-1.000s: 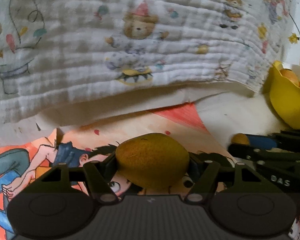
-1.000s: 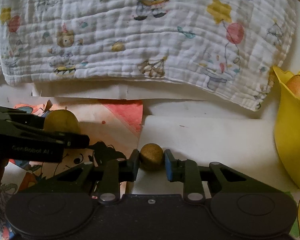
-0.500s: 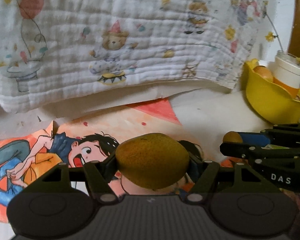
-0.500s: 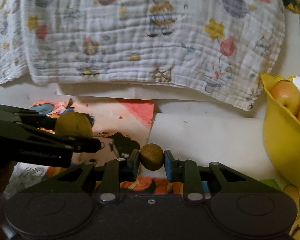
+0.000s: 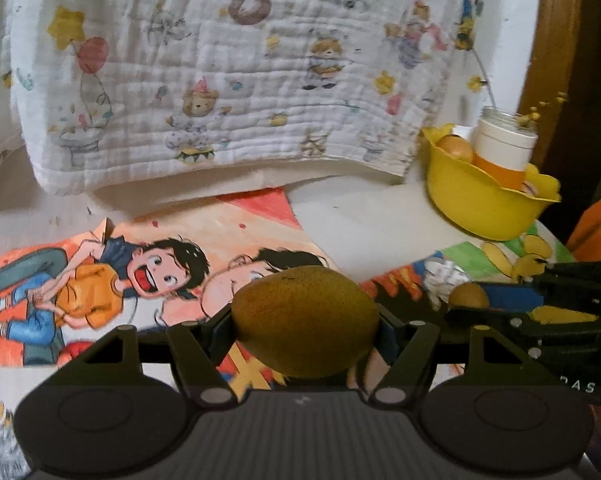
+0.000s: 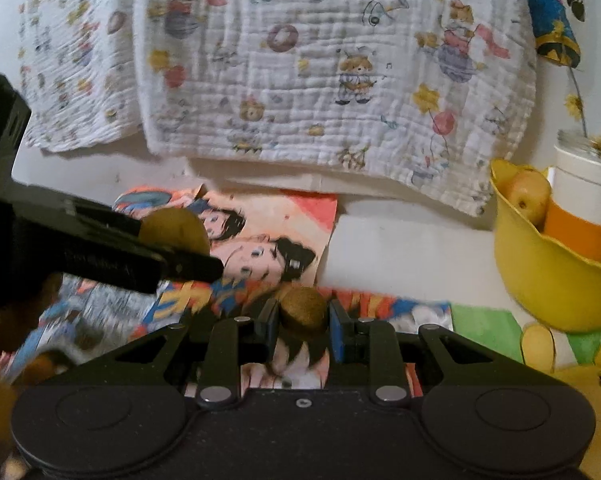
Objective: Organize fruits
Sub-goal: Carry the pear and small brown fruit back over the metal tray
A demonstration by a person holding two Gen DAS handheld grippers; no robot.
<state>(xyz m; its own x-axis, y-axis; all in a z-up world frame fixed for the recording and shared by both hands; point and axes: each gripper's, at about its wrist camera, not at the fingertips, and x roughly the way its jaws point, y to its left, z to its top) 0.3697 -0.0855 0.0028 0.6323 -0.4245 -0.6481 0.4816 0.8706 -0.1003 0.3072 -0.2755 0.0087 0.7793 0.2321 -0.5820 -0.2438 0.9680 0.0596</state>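
My left gripper point(image 5: 305, 322) is shut on a large brown-green pear point(image 5: 305, 320) and holds it above the cartoon mat. My right gripper point(image 6: 303, 316) is shut on a small round brown fruit point(image 6: 303, 311). Each gripper shows in the other's view: the right one with its small fruit point(image 5: 468, 296) at the right of the left wrist view, the left one with the pear point(image 6: 175, 232) at the left of the right wrist view. A yellow bowl point(image 5: 480, 200) point(image 6: 540, 280) at the right holds an apple point(image 6: 530, 196).
A white and orange jar point(image 6: 588, 208) with dried flowers stands in or just behind the bowl. A printed white blanket point(image 5: 240, 80) hangs along the back. Cartoon posters point(image 5: 140, 264) cover the table. A wooden post point(image 5: 552, 40) rises at the far right.
Both grippers have lifted and drawn back with their fruit. The blanket looks farther off and more of the posters and the yellow bowl have come into view.
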